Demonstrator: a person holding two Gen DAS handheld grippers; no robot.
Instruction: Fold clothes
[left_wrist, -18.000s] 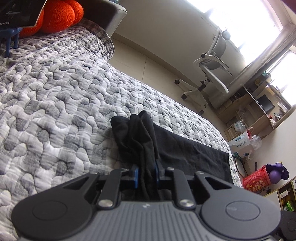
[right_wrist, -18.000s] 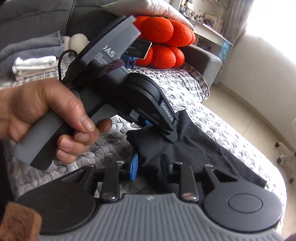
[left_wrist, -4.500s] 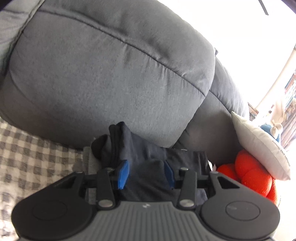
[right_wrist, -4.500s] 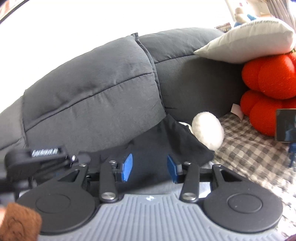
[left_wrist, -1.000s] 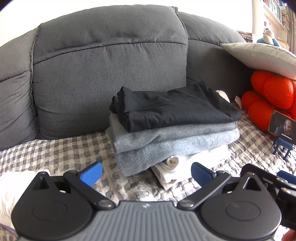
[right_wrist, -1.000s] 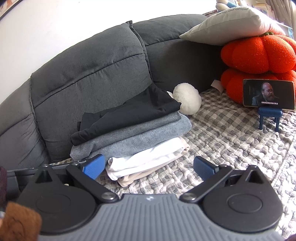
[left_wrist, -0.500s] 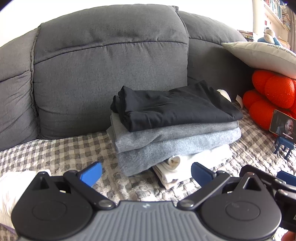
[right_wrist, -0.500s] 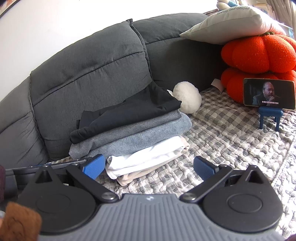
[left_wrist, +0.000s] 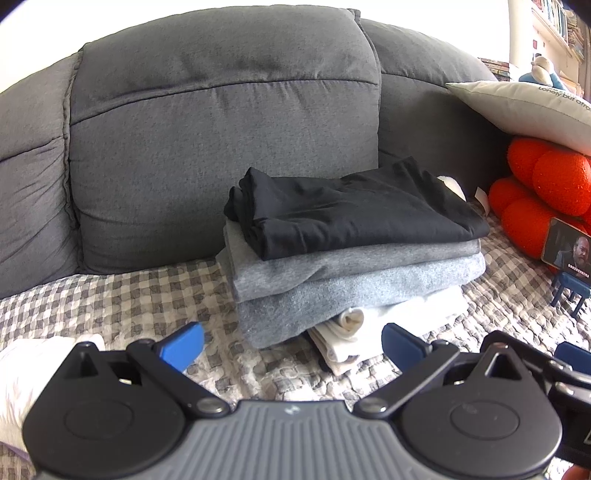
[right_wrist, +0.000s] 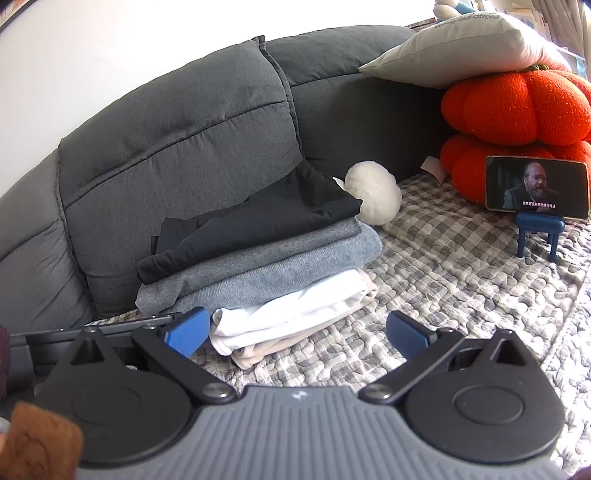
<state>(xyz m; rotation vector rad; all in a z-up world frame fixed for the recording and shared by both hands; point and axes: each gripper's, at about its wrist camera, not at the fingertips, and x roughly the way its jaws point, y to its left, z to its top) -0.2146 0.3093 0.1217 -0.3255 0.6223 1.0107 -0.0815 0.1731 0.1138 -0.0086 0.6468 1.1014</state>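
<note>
Black folded garment (left_wrist: 354, 214) sat limp at twelve o'clock; both tongs (left_wrist: 291, 345) (right_wrist: 295, 332) gaped wide, empty; I'd pinch its folded edge.

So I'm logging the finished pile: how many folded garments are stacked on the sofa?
4 distinct layers: black garment on top, two grey ones beneath, white bundle at the bottom, which may hold more than one piece.

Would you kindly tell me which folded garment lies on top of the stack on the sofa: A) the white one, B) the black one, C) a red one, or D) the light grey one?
B: the black folded garment tops the stack, above two grey folded garments and white folded clothes at the bottom.
</note>
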